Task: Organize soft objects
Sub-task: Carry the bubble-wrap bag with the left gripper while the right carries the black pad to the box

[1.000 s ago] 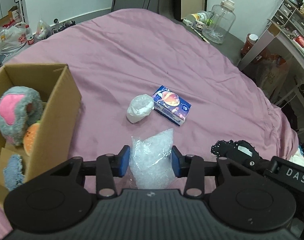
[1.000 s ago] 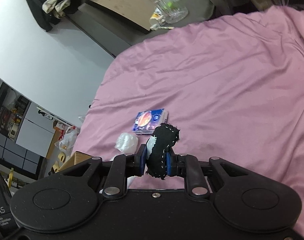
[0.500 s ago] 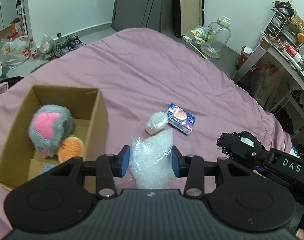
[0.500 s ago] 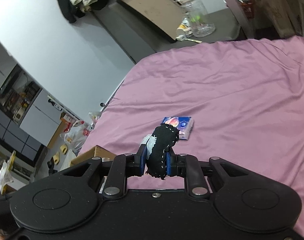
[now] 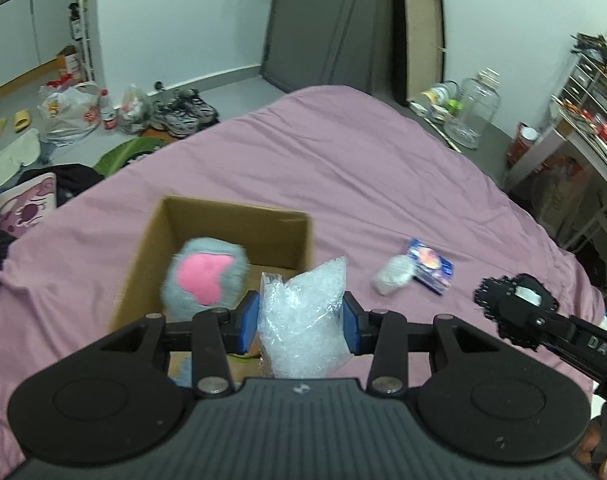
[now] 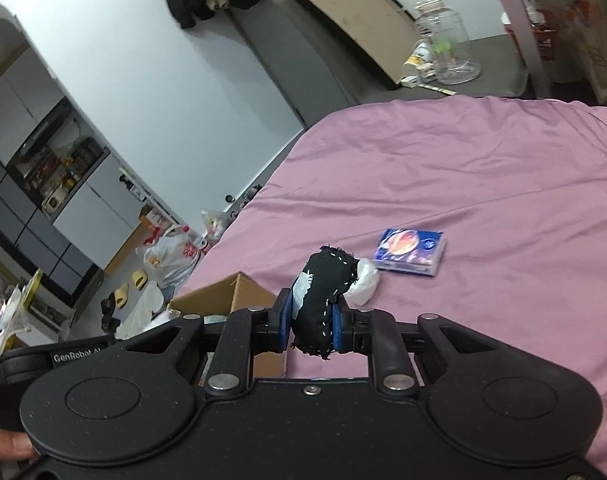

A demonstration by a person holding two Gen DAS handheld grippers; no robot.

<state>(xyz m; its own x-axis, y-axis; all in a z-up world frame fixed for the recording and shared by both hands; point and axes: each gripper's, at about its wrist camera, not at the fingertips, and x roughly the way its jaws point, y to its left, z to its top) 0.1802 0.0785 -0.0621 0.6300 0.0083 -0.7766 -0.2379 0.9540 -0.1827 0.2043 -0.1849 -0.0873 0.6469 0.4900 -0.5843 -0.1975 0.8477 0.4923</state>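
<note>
Above the bed (image 5: 343, 168) | left tongs (image 5: 301, 322) pinching clear crinkly bag (image 5: 303, 316), held over cardboard box (image 5: 227, 216) for drop-in | right tongs (image 6: 311, 326) pinching black fabric piece (image 6: 323, 296), kept aloft to follow | tissue pack (image 6: 409, 254) and white wad (image 5: 391, 278) lie on the bed.

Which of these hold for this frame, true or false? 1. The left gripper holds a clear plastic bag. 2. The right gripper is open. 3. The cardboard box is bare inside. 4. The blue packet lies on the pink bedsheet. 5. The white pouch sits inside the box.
1. The left gripper holds a clear plastic bag: true.
2. The right gripper is open: false, it is shut on a black fabric piece.
3. The cardboard box is bare inside: false, a grey plush with a pink patch is in it.
4. The blue packet lies on the pink bedsheet: true.
5. The white pouch sits inside the box: false, it lies on the sheet beside the packet.
</note>
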